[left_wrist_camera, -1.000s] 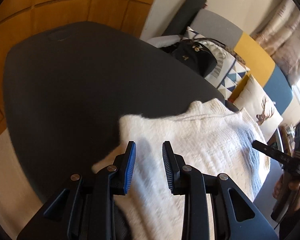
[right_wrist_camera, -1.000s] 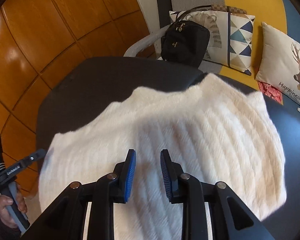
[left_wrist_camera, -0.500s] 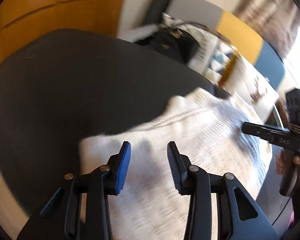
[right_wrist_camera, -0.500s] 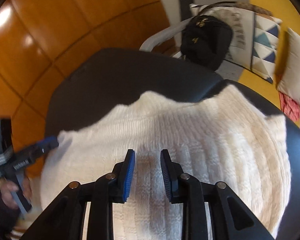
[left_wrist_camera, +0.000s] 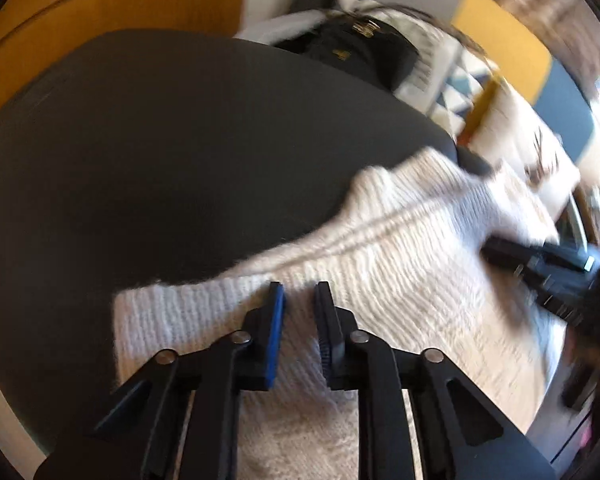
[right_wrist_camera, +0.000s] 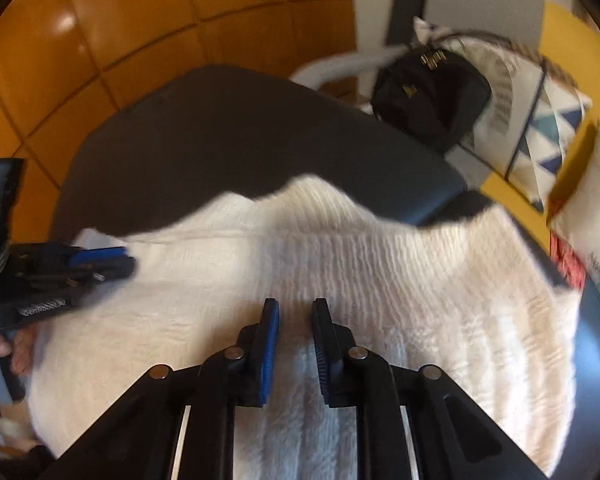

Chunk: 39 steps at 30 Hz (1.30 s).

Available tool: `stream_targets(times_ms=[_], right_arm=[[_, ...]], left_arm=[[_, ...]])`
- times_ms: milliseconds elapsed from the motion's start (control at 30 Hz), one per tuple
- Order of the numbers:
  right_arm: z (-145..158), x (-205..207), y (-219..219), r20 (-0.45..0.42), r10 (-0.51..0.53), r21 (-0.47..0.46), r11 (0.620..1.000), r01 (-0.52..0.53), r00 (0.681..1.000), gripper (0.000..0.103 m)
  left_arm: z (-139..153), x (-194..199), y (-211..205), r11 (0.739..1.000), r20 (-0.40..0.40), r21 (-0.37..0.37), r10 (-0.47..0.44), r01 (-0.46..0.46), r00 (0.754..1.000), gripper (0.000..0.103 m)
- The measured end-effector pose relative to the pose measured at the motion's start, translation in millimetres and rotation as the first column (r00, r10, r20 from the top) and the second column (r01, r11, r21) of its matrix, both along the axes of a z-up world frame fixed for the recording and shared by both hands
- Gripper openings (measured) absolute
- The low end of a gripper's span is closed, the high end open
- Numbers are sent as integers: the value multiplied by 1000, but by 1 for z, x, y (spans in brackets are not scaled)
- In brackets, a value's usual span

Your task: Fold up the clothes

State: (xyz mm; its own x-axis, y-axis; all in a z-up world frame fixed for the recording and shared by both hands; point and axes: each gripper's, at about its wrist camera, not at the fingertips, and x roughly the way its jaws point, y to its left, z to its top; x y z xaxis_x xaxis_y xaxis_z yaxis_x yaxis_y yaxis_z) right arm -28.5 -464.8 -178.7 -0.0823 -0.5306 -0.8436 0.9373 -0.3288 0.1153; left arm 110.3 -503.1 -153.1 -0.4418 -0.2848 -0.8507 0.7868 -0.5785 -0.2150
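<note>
Sweater: a white ribbed knit sweater (right_wrist_camera: 380, 280) lies spread on the dark tabletop (right_wrist_camera: 240, 128), reaching its near and right edges.
Long axis: runs across both views, roughly from one tool to the other.
Left tool: the left tool (left_wrist_camera: 299, 300) hangs over the sweater's left end, just inside the squared corner; its jaws are closing, a narrow gap left, with knit showing under that gap. Blur hides whether the pads have caught any cloth.
Right tool: the right tool (right_wrist_camera: 295, 312) sits over the middle-right of the sweater, jaws closing too, nearly together; no fold is visibly pinched.
Key relation: the fabric lies directly beneath and ahead of both tools, so each is about equally near its own end.
Likely step: pinching the near edge to lift and fold away.
Surroundings: a black handbag (right_wrist_camera: 428, 92) and patterned cushions (right_wrist_camera: 540, 136) beyond the tabletop.
</note>
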Motion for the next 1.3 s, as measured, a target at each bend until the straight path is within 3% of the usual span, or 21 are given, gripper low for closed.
stream_targets(times_ms=[67, 133, 233, 333, 400, 467, 600, 667, 800, 967, 1100, 1167, 1233, 1300], right_arm=[[1, 4, 0, -21, -4, -17, 1000, 3, 1000, 15], [9, 3, 2, 21, -3, -44, 999, 4, 1000, 16], [17, -2, 12, 158, 38, -99, 995, -23, 987, 24], [14, -3, 12, 176, 63, -91, 995, -47, 982, 25], [2, -3, 1, 161, 50, -36, 998, -45, 986, 25], [-4, 0, -10, 109, 35, -25, 999, -33, 993, 25], [3, 5, -15, 68, 24, -11, 1000, -24, 997, 25], [14, -2, -4, 50, 12, -28, 1000, -11, 999, 25], [19, -40, 20, 18, -86, -24, 996, 86, 996, 25], [-8, -86, 18, 52, -208, 24, 978, 207, 977, 25], [11, -80, 32, 82, -198, -18, 980, 200, 977, 25], [21, -71, 50, 64, -189, -42, 981, 192, 980, 25], [25, -58, 72, 37, -186, -61, 980, 188, 982, 25], [20, -49, 92, 19, -204, -61, 977, 205, 979, 26]], left_arm=[[5, 10, 1, 1000, -32, -8, 24, -25, 999, 17], [10, 20, 3, 999, -65, -12, 45, -46, 997, 17], [15, 23, 10, 999, -126, 5, -33, 34, 992, 20], [15, 9, 23, 990, -95, -27, -139, 137, 986, 24], [7, -3, 23, 987, -29, -45, -156, 155, 987, 24], [-2, -5, 18, 992, 11, -55, -113, 114, 994, 24], [5, 9, 5, 999, -26, -7, -38, 37, 999, 24], [11, 25, 9, 999, -46, -18, -36, 35, 998, 25], [18, 41, 24, 996, -53, -69, -67, 64, 996, 28], [2, 33, 32, 988, 22, -132, -79, 81, 997, 34], [13, 45, 36, 991, -3, -132, -40, 39, 999, 35], [17, 50, 47, 989, -15, -146, -37, 34, 999, 36], [20, 53, 61, 986, -29, -163, -44, 39, 999, 46], [21, 56, 75, 983, -39, -180, -52, 44, 998, 46]])
